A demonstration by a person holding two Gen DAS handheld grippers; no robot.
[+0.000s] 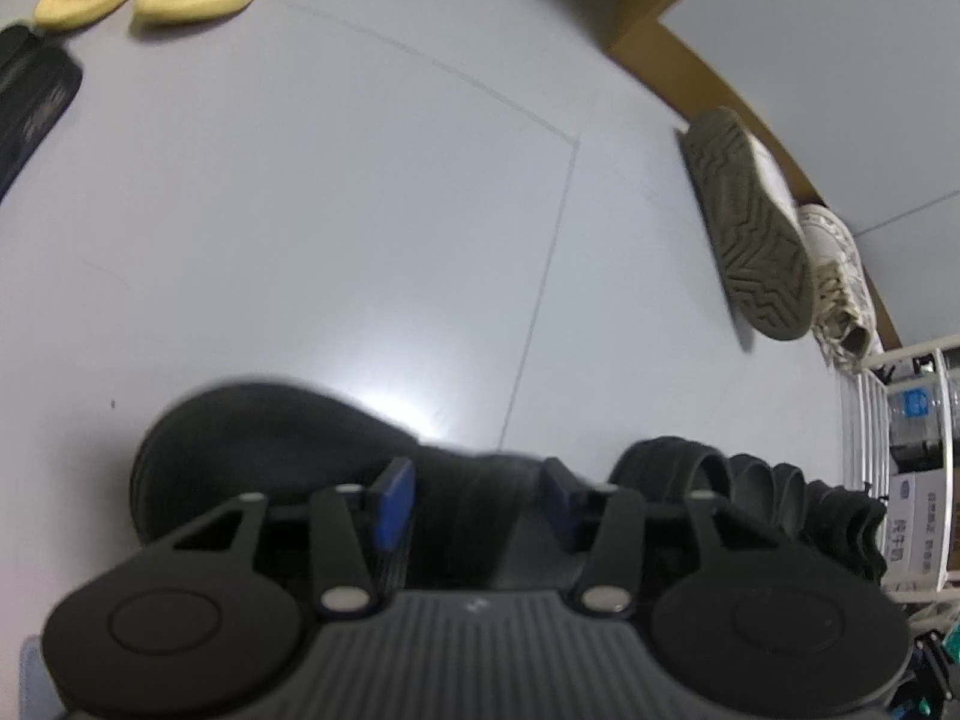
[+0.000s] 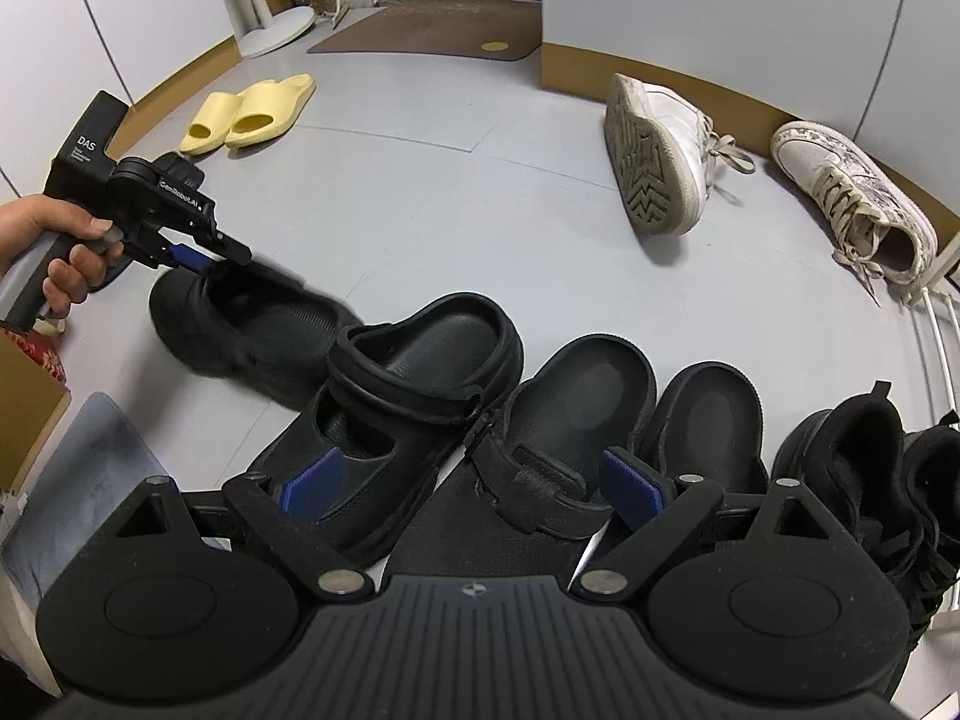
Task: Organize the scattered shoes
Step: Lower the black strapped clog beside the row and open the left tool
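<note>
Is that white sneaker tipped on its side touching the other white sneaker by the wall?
Apart. In the right wrist view the tipped sneaker and the upright sneaker have bare grey floor between them; only loose laces trail into that gap.

The floor (image 2: 420,192) was pale grey. A pair of slides (image 2: 252,111) was soft yellow. The clogs (image 2: 414,396) in the near row were plain black. One sneaker (image 2: 660,150) was white with a grey zigzag sole; the other sneaker (image 2: 852,192) was off-white, seemingly with dark scribbled print. Both grippers' pads (image 2: 309,483) were blue.
</note>
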